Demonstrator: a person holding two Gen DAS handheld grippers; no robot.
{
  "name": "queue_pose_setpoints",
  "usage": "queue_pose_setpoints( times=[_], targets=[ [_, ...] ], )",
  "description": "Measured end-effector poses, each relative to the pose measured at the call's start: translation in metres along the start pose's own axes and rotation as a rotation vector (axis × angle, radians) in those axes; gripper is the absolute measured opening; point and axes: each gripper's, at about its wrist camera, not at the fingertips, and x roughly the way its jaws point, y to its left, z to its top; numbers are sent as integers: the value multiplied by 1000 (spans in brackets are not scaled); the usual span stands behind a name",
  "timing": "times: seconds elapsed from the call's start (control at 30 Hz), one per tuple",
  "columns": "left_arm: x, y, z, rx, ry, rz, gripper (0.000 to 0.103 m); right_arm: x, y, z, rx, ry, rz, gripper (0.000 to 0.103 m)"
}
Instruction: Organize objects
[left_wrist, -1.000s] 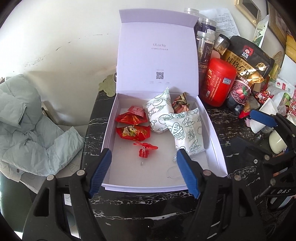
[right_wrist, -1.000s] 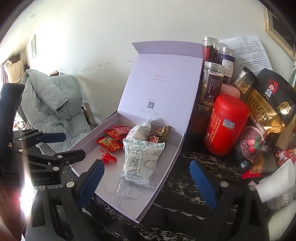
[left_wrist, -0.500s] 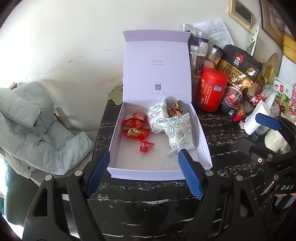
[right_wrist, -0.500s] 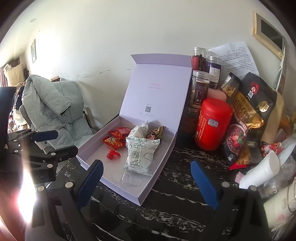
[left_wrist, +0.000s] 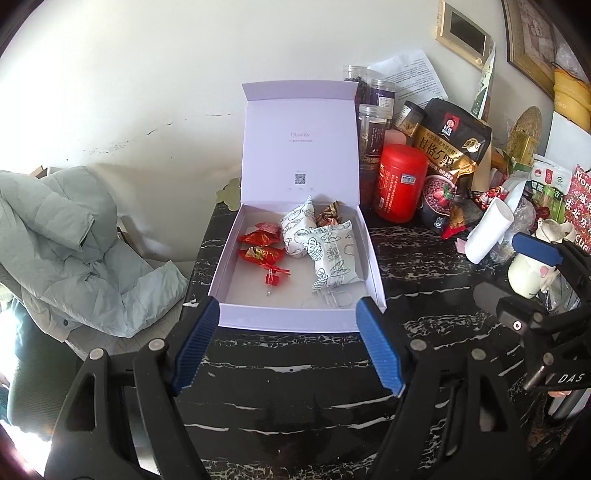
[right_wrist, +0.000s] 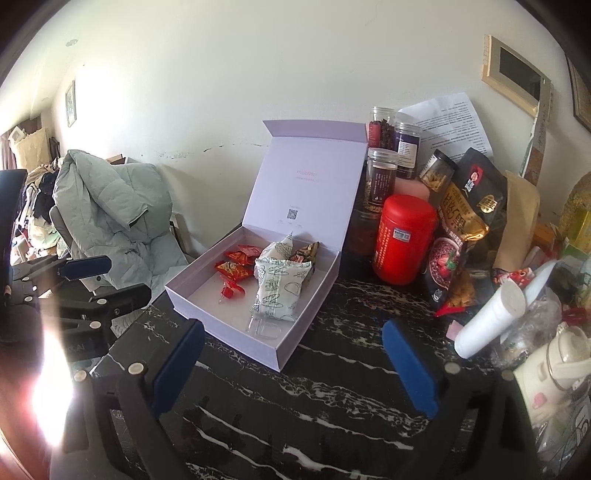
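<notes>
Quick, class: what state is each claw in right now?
Left claw: open, holding nothing.
Right claw: open, holding nothing.

White plaster wall (right_wrist: 221, 74) with a dark crack line low at centre left. Framed pictures (left_wrist: 463, 35) hang at upper right. Black marble surface (left_wrist: 295, 387) with white veining fills the lower frame. Pale green padded jacket (left_wrist: 66, 240) draped over a chair at left. Strong glare at lower left.
</notes>
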Motion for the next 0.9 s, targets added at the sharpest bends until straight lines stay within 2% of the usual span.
queue_pose_setpoints(
  times=[0.17,0.53,0.9],
  targets=[
    [-16,-7,-16,0,14,31,76,-22,2,-18,3,3,-15,99],
    [-42,-22,-50,4,24,30,76,-57,9,-54,0,10,-19,99],
    [-49,-26,-69,3,47,50,76,-59,9,-79,11,42,14,99]
  ],
)
